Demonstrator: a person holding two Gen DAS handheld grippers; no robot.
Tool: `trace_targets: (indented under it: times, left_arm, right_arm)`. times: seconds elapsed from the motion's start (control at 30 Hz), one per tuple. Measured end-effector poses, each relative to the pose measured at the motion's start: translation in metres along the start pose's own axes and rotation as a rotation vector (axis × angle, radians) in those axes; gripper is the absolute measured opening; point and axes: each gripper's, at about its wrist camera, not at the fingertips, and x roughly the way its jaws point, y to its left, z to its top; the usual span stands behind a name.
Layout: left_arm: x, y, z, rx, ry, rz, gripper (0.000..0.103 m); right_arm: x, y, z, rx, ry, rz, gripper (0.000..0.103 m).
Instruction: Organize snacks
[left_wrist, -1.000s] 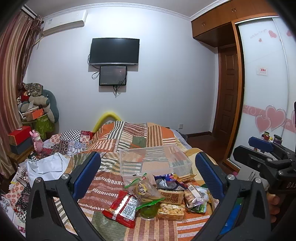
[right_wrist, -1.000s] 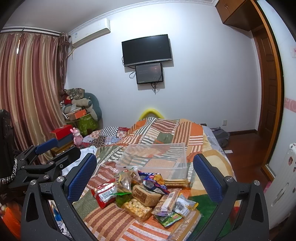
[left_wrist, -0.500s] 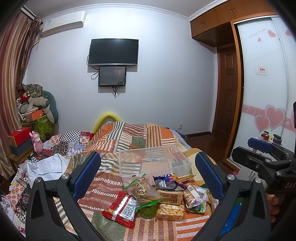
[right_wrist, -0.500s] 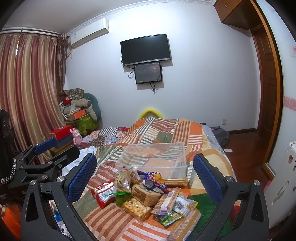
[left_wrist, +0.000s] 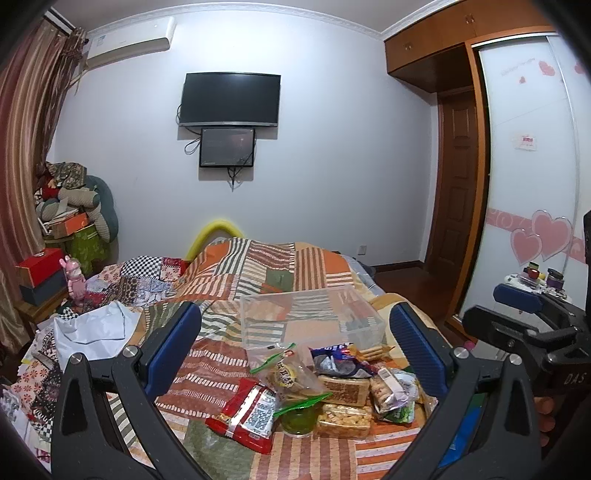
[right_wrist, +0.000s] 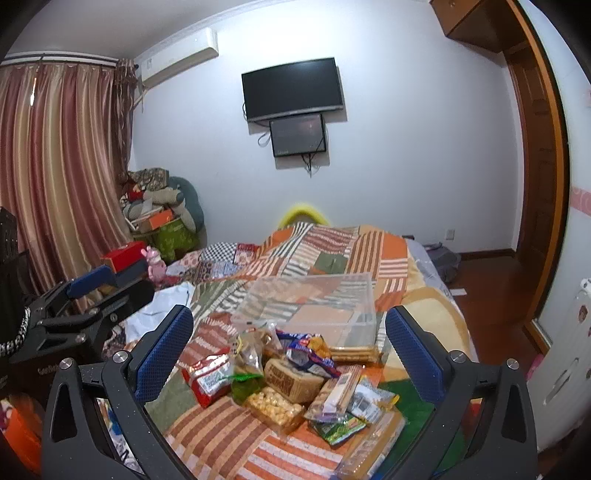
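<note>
Left wrist view, running left to right: the red packet (left_wrist: 246, 414), a green-lidded cup (left_wrist: 297, 418), the caramel popcorn pack (left_wrist: 343, 416) and crinkly bags lie heaped on the patchwork bedspread (left_wrist: 258, 266), just before the clear plastic bin (left_wrist: 310, 317). Left gripper (left_wrist: 295, 349) and right gripper (right_wrist: 289, 349) both hover with fingers spread, holding nothing. These packs look light, soft and crushable (slippery film too), so pinching a sealed edge seems safest.

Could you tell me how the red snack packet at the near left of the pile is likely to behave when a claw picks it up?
The red snack packet looks like crinkled glossy film, so it will probably flex and sag rather than stay stiff. Its shiny surface may slip between pads. It lies flat on the quilt, so rolling seems unlikely; it looks light.
</note>
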Motion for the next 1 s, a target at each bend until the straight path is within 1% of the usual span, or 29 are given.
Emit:
trace_targets:
  times: [0.13, 0.2, 0.27, 0.4, 0.5, 0.53, 0.57, 0.63, 0.77, 0.87, 1.0]
  left_arm:
    - [0.008, 0.006, -0.003, -0.005, 0.034, -0.005, 0.102]
    - [0.014, 0.008, -0.006, 0.002, 0.057, -0.005, 0.092]
    - [0.020, 0.011, -0.010, 0.010, 0.087, -0.005, 0.087]
    - [0.039, 0.020, -0.021, 0.020, 0.160, -0.002, 0.079]
    - [0.055, 0.030, -0.032, 0.026, 0.230, -0.006, 0.074]
    - [0.060, 0.033, -0.035, 0.027, 0.251, -0.006, 0.071]
    - [0.065, 0.036, -0.039, 0.031, 0.273, -0.008, 0.071]
    - [0.075, 0.042, -0.047, 0.040, 0.321, -0.021, 0.070]
    - [0.090, 0.049, -0.067, 0.059, 0.397, -0.038, 0.070]
    - [0.102, 0.050, -0.081, 0.074, 0.451, -0.039, 0.070]
    - [0.120, 0.059, -0.098, 0.041, 0.519, -0.061, 0.070]
  right_arm:
    - [0.007, -0.003, -0.006, -0.007, 0.039, -0.013, 0.103]
    - [0.010, -0.007, -0.009, -0.005, 0.053, -0.033, 0.103]
    - [0.015, -0.013, -0.014, 0.001, 0.083, -0.042, 0.103]
    - [0.022, -0.026, -0.022, 0.035, 0.144, -0.055, 0.091]
    - [0.028, -0.039, -0.030, 0.070, 0.194, -0.063, 0.087]
    - [0.030, -0.043, -0.033, 0.080, 0.209, -0.068, 0.085]
    - [0.032, -0.047, -0.036, 0.088, 0.228, -0.076, 0.084]
    - [0.035, -0.054, -0.042, 0.100, 0.259, -0.098, 0.078]
    - [0.043, -0.072, -0.059, 0.146, 0.334, -0.136, 0.076]
    - [0.048, -0.084, -0.073, 0.197, 0.395, -0.143, 0.073]
    - [0.056, -0.095, -0.089, 0.264, 0.476, -0.128, 0.066]
